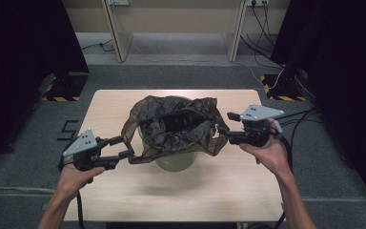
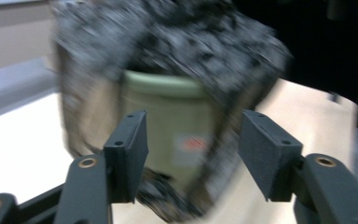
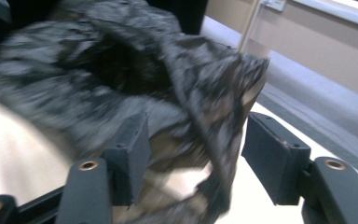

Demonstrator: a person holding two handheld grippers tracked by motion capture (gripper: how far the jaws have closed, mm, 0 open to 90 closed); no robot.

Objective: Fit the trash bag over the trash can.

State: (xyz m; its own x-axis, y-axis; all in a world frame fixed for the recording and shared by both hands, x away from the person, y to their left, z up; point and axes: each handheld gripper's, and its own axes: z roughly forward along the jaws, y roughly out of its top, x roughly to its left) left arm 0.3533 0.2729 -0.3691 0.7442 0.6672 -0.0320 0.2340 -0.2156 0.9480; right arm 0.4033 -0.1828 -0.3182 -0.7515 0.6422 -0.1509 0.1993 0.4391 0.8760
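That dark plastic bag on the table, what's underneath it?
Under the dark plastic bag stands a pale green bin; the bag lines it and drapes over its rim. The bin's lower wall shows, with a small label. The bag covers the inside, so any contents stay unseen.

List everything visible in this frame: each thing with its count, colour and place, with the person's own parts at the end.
bin bag: one, dark, thin and see-through, draped over the bin's mouth and down its sides
bin: one, pale green, mid-table
table: one, light wood, on the grey floor
left gripper: one, black with grey plate, jaws open at the bag's left edge
right gripper: one, black with grey plate, jaws open at the bag's right edge
hands: two, one on each gripper, coming in from the bottom edge
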